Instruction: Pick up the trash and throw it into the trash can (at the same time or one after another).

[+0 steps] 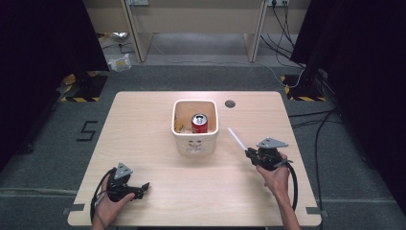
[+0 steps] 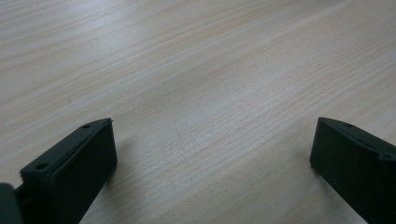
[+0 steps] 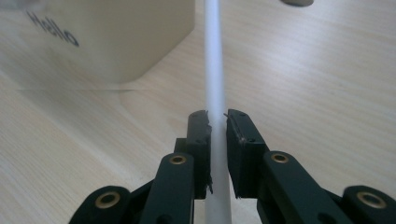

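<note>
A thin white straw is pinched between the two black jaws of my right gripper, which is shut on it. In the high view that right gripper sits right of the cream bin, and the straw sticks out up and to the left toward the bin. A red can stands inside the bin. My left gripper rests at the table's near left, held by a hand. In its own view the left gripper stands open over bare wood with nothing between the jaws.
The bin carries the word "Hello" on its side. A round grommet hole lies in the table behind the bin. Black stands and cables flank the light wooden table on the grey floor.
</note>
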Tool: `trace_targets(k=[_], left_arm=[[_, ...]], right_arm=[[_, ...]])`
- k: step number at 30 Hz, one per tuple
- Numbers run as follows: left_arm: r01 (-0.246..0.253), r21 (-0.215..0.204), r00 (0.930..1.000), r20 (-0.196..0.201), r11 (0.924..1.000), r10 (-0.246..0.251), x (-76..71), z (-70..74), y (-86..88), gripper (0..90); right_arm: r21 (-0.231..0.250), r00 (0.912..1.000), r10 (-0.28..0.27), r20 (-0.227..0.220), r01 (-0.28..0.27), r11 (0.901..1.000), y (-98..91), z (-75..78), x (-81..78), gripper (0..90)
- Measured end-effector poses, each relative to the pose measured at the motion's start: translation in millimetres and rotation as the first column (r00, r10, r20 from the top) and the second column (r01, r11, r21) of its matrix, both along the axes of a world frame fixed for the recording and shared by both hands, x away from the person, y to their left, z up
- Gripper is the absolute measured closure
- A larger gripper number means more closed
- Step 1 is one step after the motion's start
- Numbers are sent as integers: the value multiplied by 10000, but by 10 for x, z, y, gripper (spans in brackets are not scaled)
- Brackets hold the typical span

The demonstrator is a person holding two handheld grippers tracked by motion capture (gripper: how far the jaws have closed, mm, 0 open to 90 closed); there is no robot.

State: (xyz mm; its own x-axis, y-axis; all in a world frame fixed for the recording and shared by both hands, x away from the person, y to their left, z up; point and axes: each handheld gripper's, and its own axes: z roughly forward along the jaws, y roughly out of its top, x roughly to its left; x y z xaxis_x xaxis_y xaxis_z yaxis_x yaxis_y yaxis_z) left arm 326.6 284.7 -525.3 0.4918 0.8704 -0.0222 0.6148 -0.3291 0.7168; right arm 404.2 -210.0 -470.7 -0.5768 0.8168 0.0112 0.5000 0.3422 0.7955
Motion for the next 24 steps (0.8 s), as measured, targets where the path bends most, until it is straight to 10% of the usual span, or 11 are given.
trace_targets(k=[24], left_arm=[[-2,3,10000,1,10000,2,0,0,0,0]], right_arm=[[617,9862,446,1593,-550,9966,146,877,113,799]])
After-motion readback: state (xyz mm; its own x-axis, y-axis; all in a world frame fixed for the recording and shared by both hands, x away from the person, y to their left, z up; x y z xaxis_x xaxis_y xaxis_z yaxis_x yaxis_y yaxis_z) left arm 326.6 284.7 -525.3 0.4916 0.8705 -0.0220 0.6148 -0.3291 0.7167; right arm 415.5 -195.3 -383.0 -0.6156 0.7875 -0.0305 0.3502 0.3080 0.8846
